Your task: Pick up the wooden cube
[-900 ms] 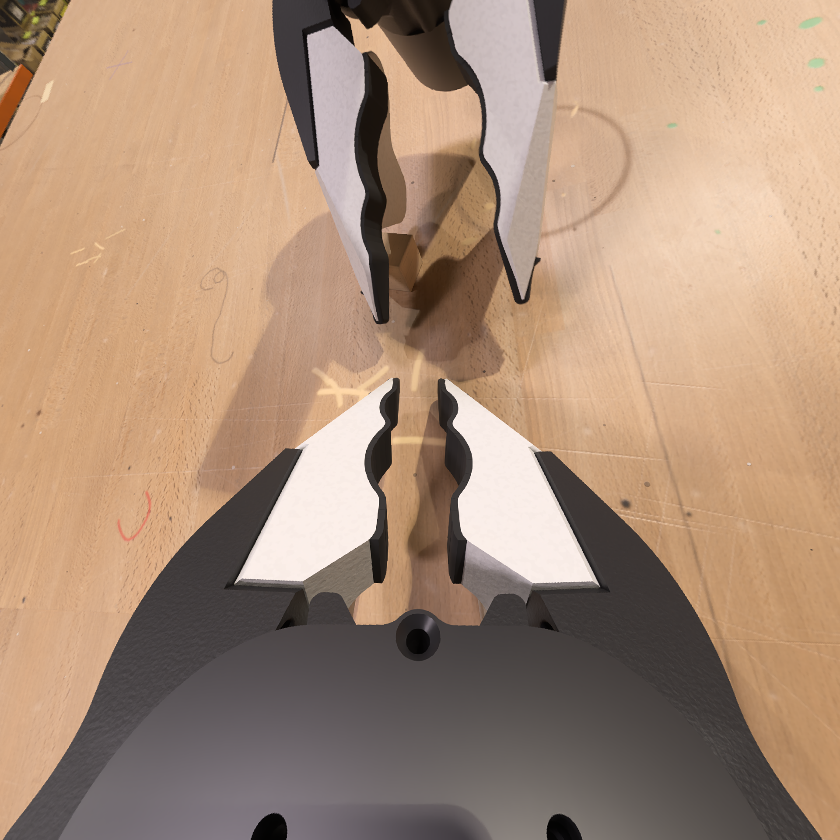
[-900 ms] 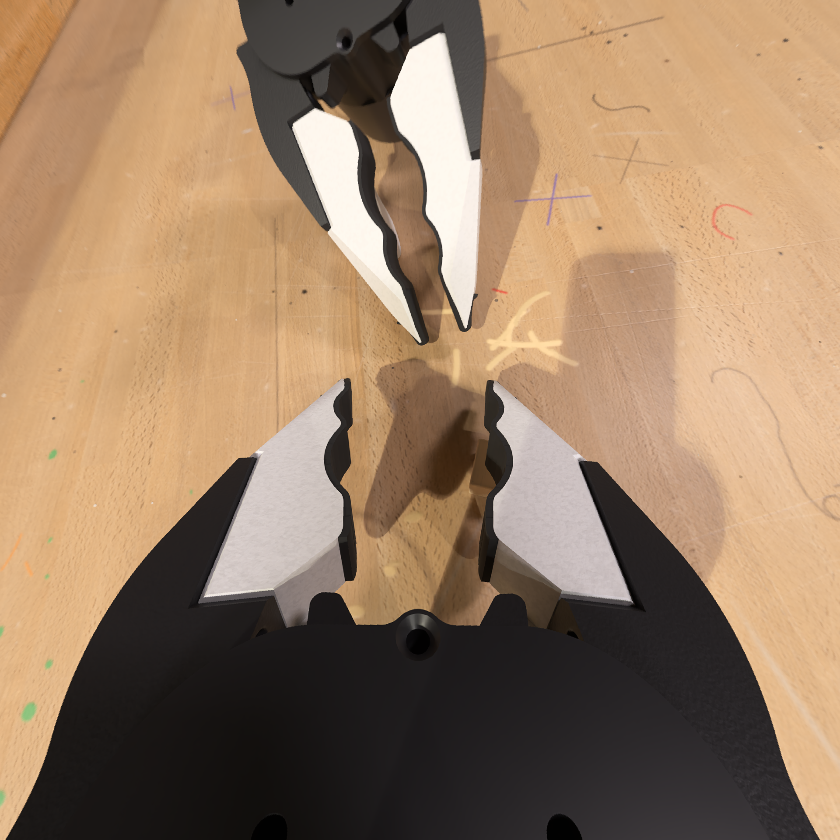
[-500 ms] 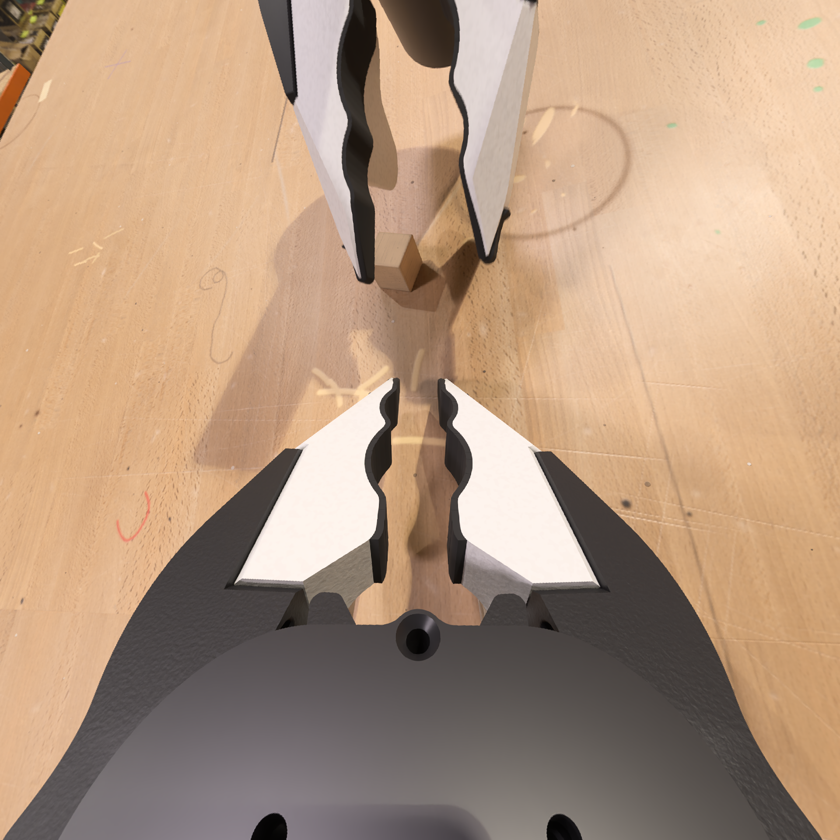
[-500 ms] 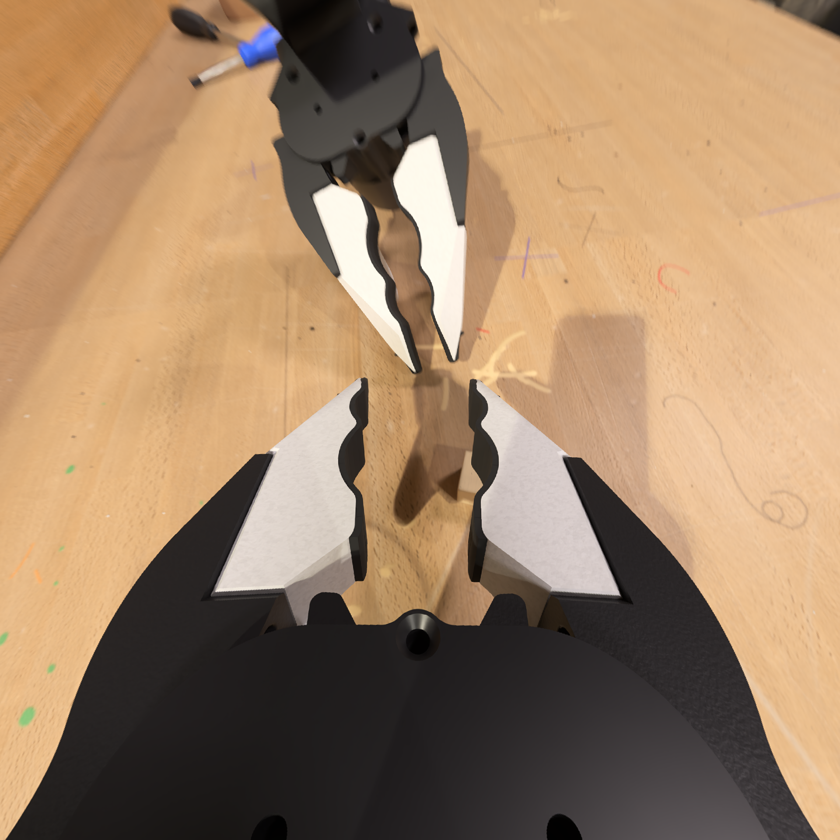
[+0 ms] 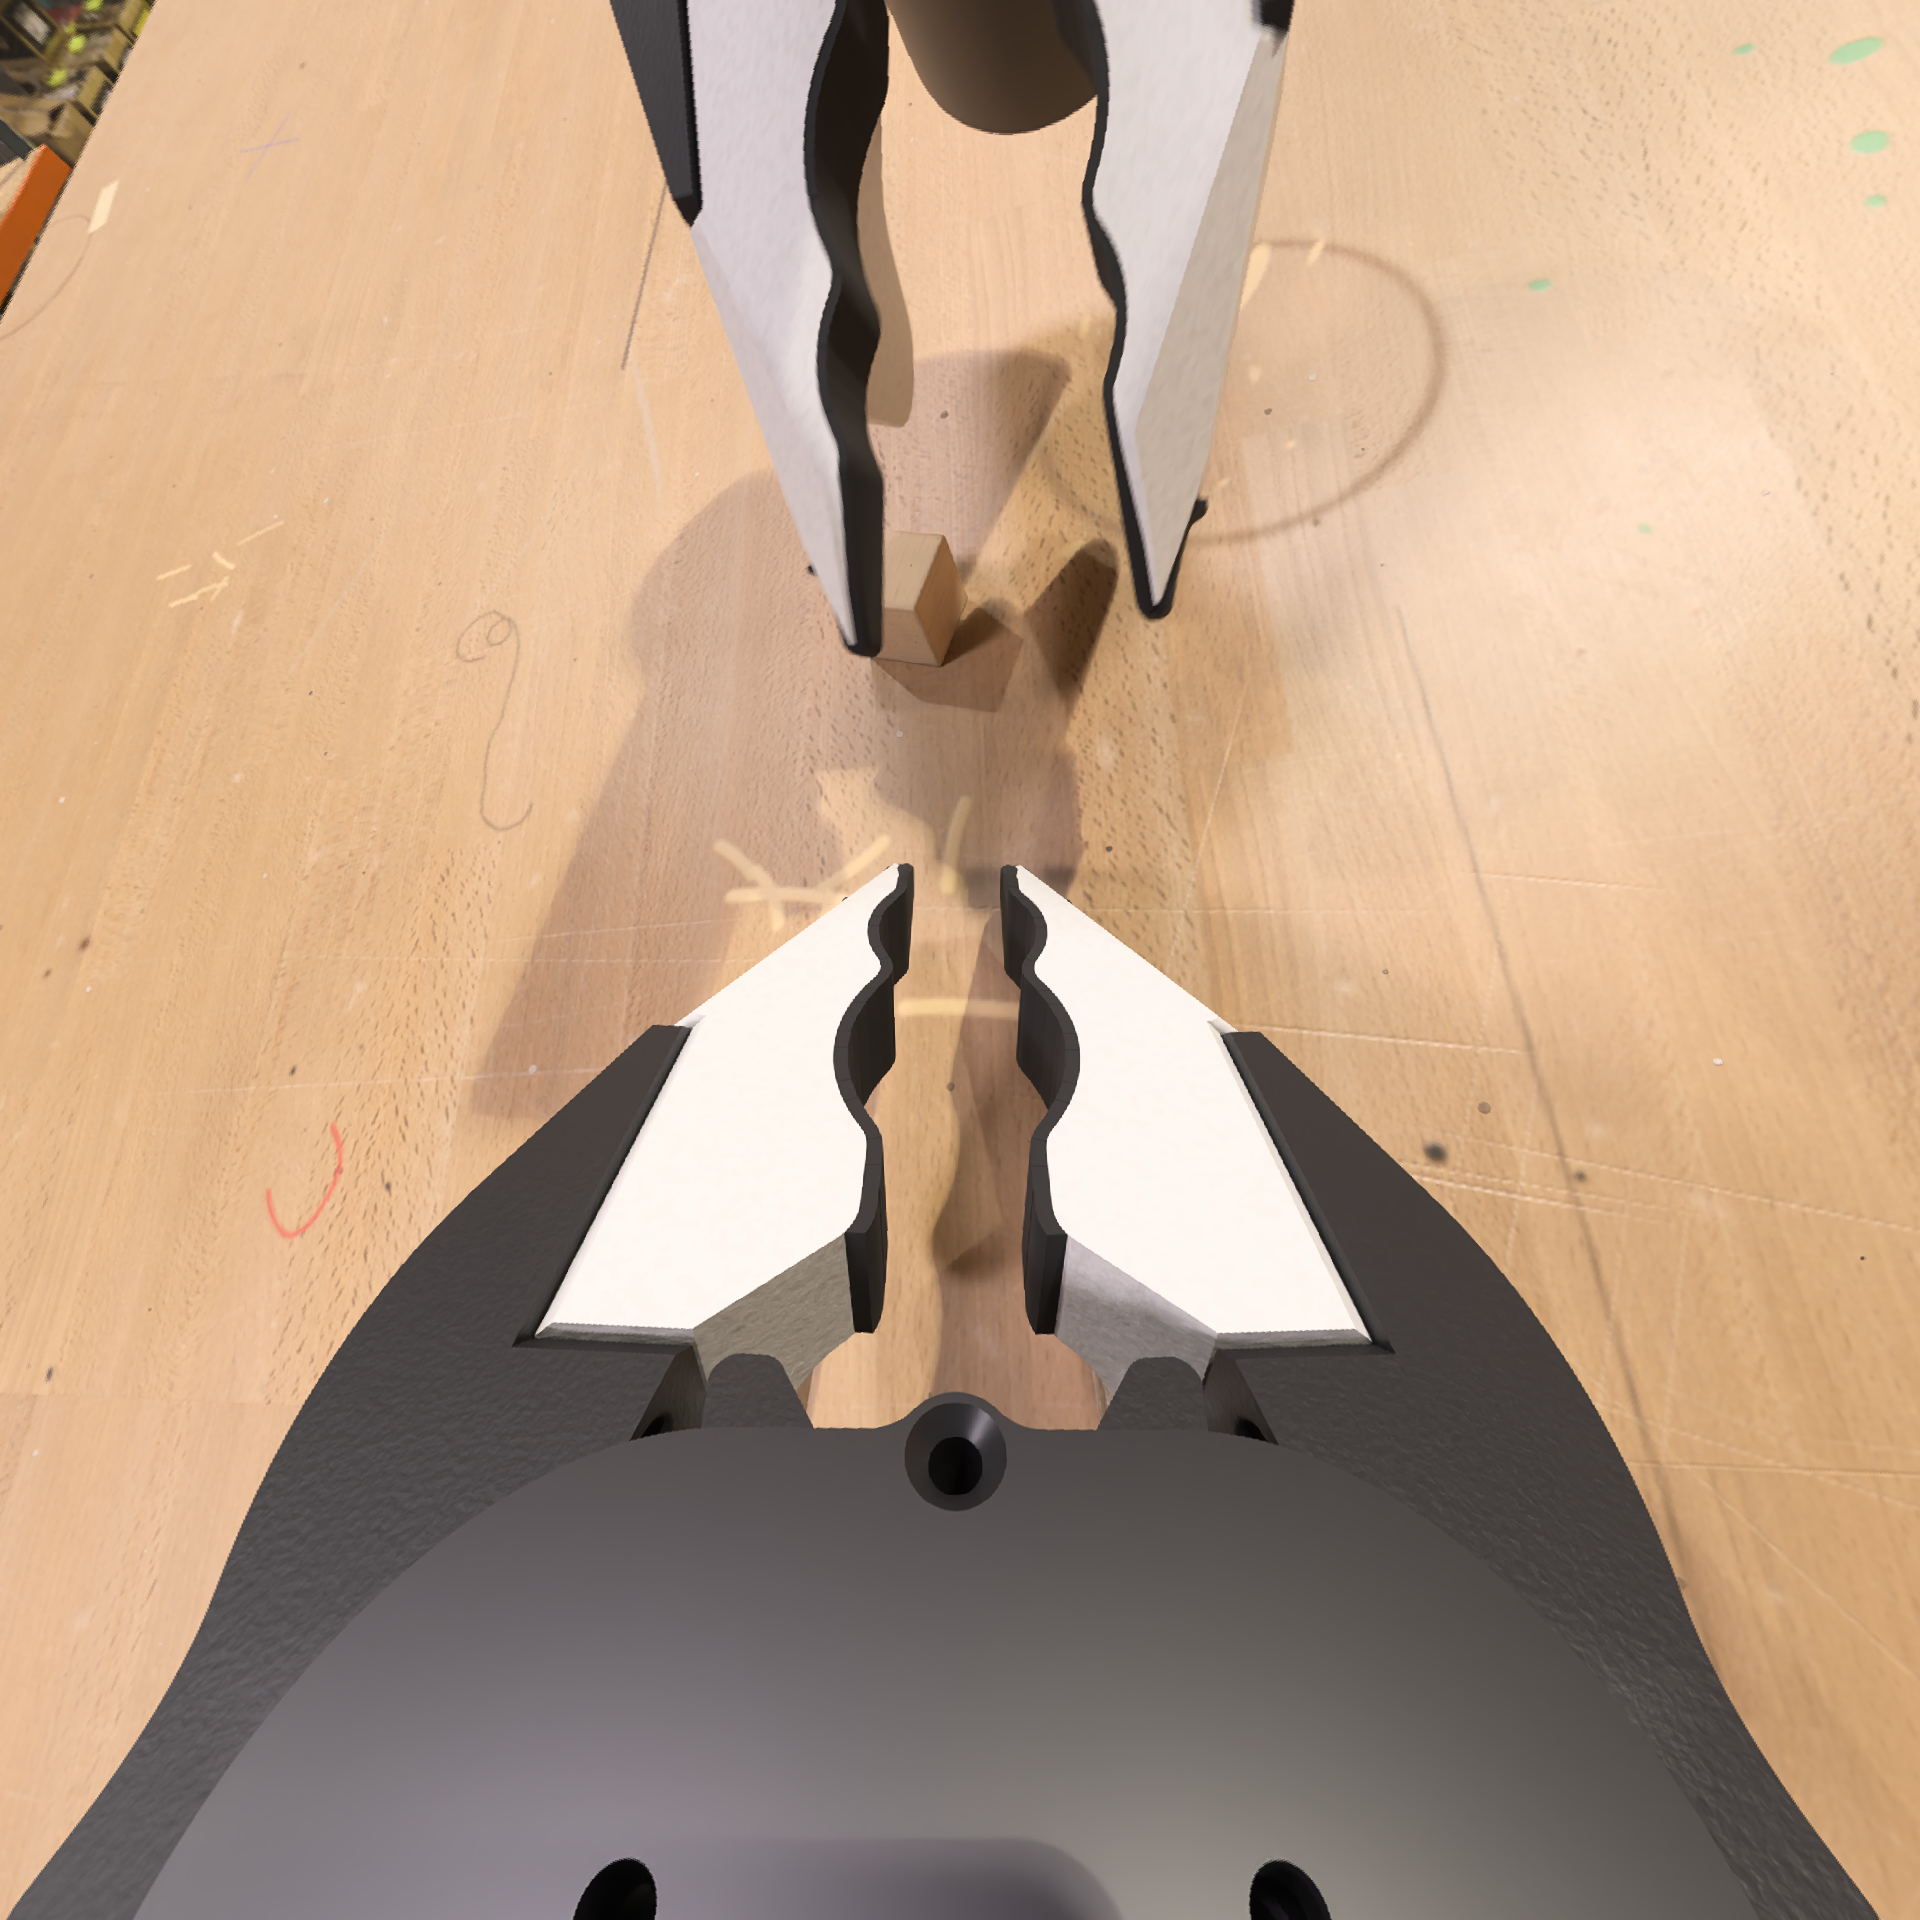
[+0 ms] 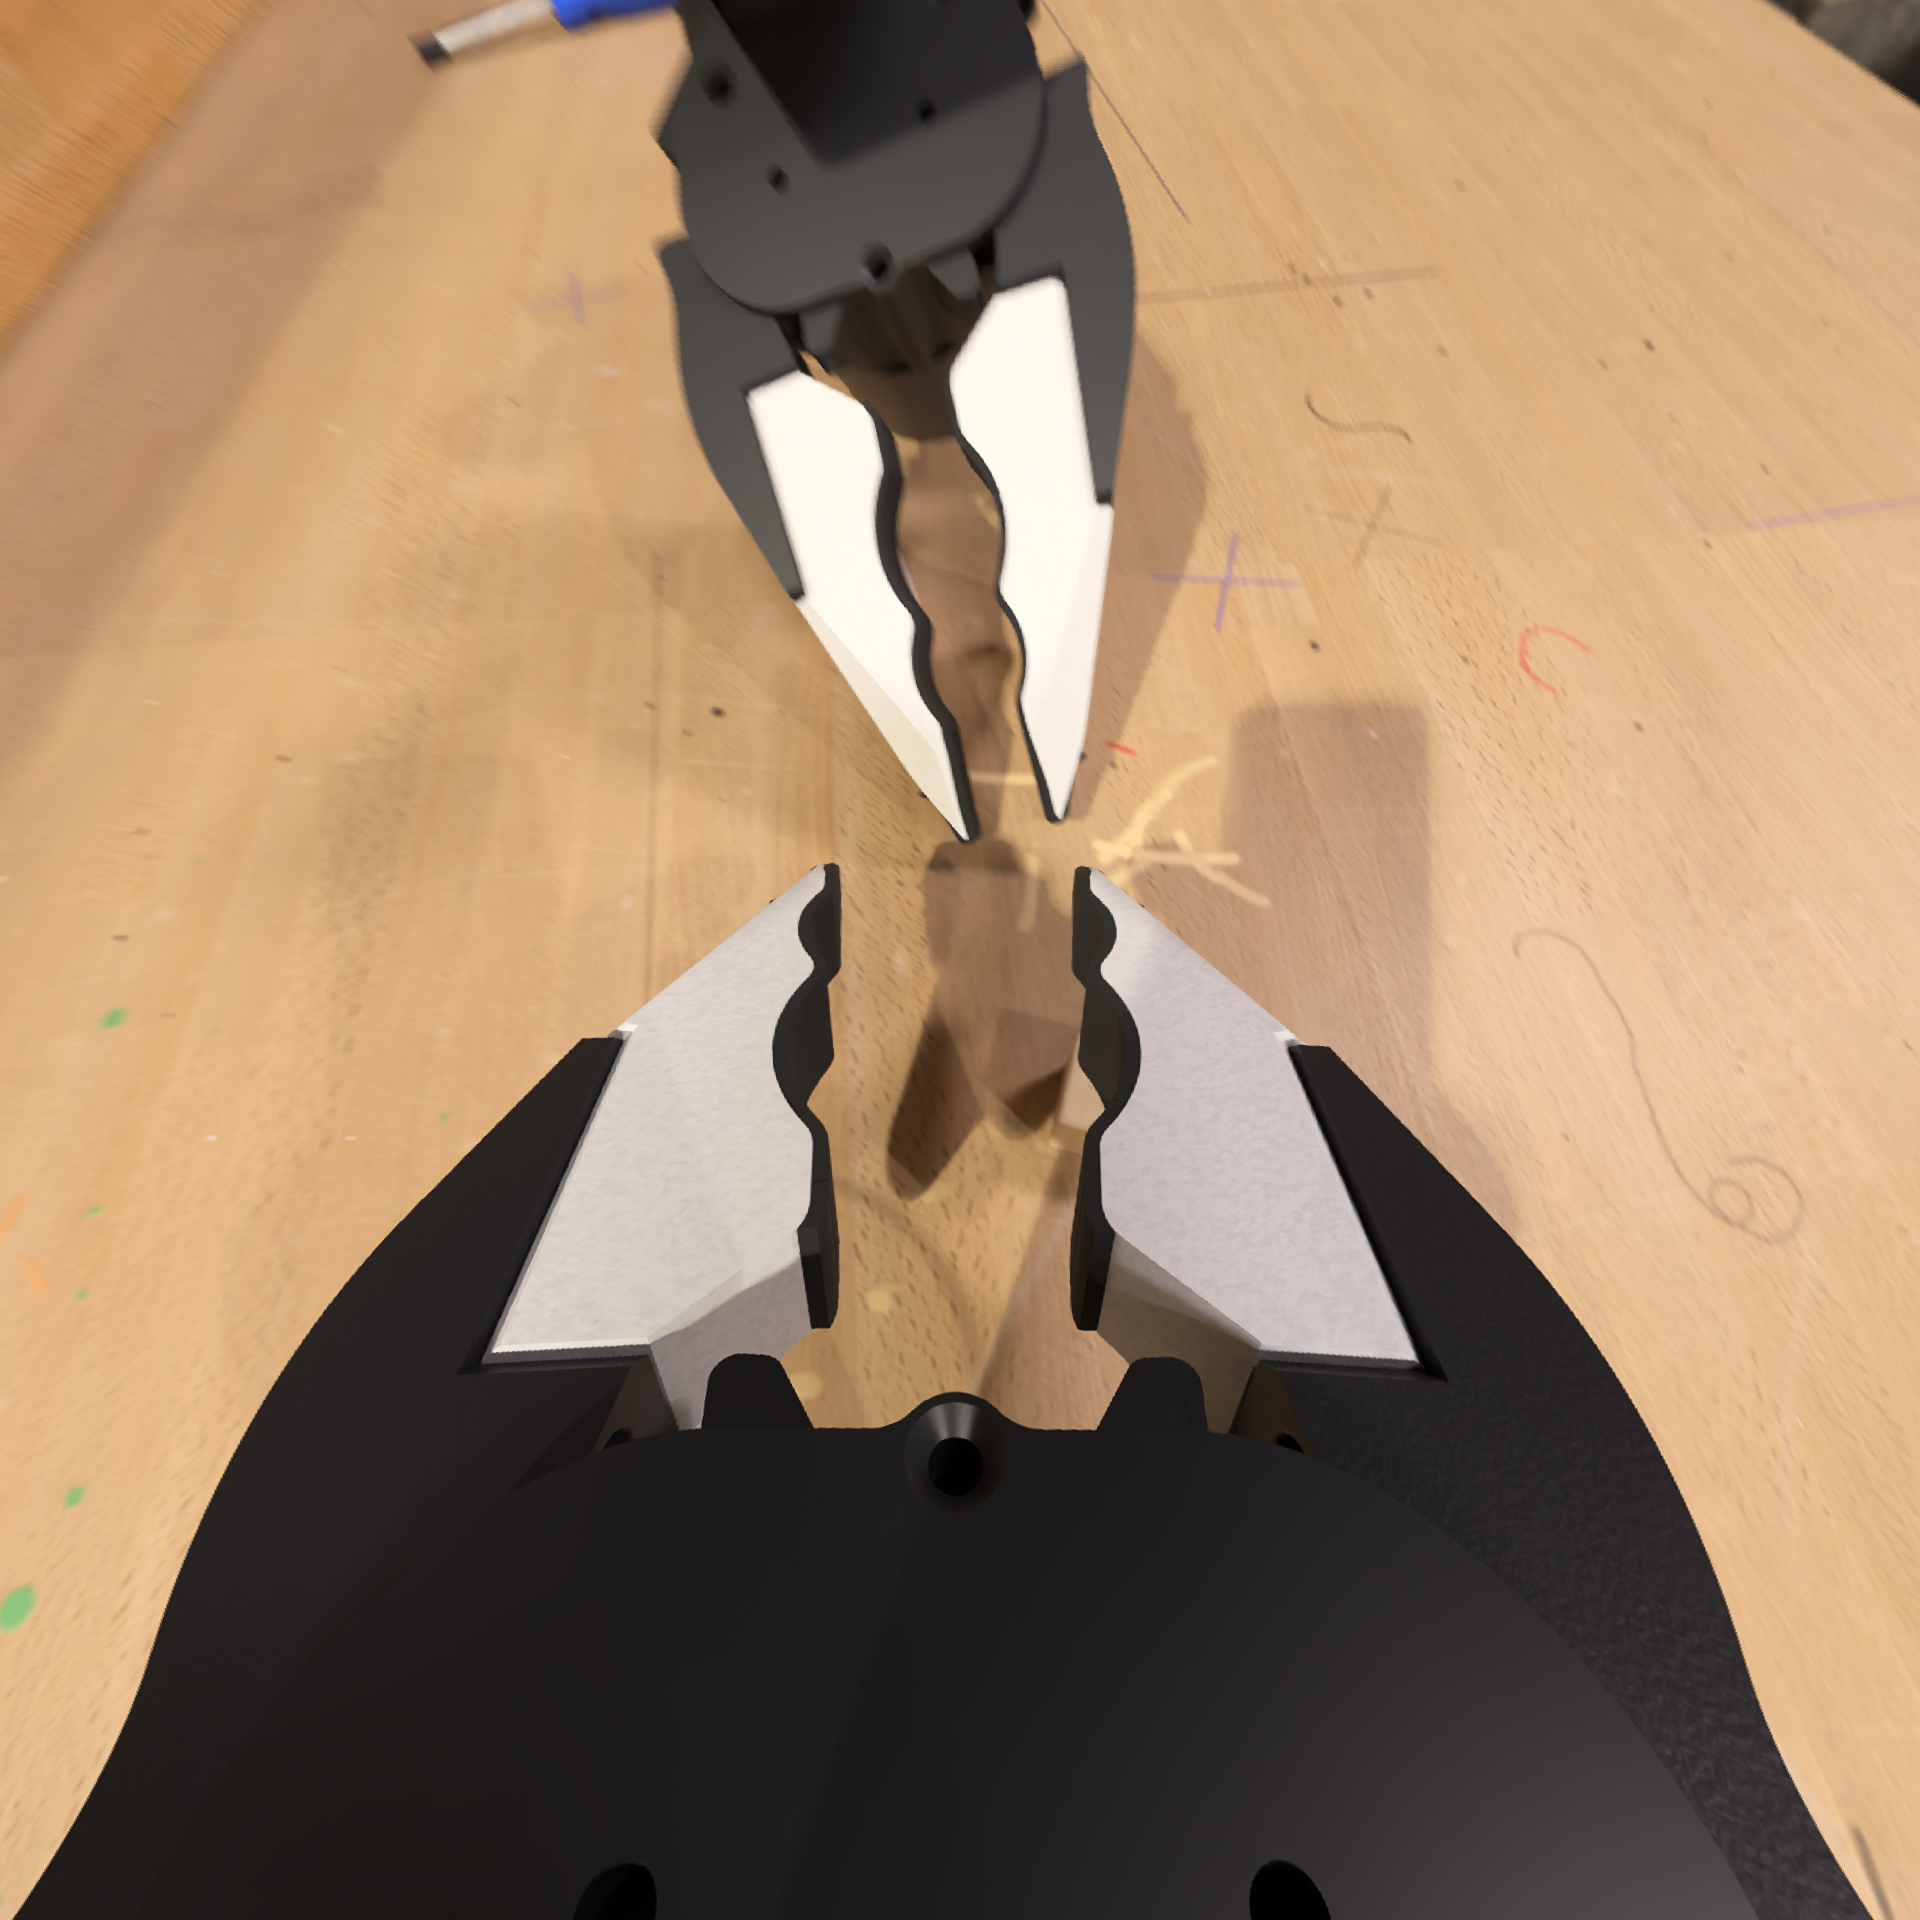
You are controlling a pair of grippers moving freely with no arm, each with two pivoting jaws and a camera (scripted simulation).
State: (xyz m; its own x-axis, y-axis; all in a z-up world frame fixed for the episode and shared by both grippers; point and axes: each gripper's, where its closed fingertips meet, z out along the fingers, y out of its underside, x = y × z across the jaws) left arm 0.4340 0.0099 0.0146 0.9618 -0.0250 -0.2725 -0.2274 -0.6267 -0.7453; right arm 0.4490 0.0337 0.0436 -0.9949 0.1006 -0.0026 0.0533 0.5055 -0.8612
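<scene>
Left wrist view: cube (image 5: 920, 613) on bench (image 5: 312, 831), at 12 o'clock from left gripper (image 5: 956, 883). Left gripper narrowly parted, empty, clear of cube. Right gripper (image 5: 1013, 623) tips down at bench, jaws wide, straddling cube; cube against finger (image 5: 800, 343) at 9 o'clock, gap toward 3 o'clock, not clamped. Right wrist view: cube (image 6: 1075, 1107) partly hidden behind finger (image 6: 1195, 1132).

Partly hidden: wooden cube (image 5: 920, 613), one side behind a finger of the right gripper (image 5: 1006, 613). Cut off at the top edge: that gripper's body. Blurred, cropped, perhaps a screwdriver: blue-handled tool (image 6: 540, 19).
</scene>
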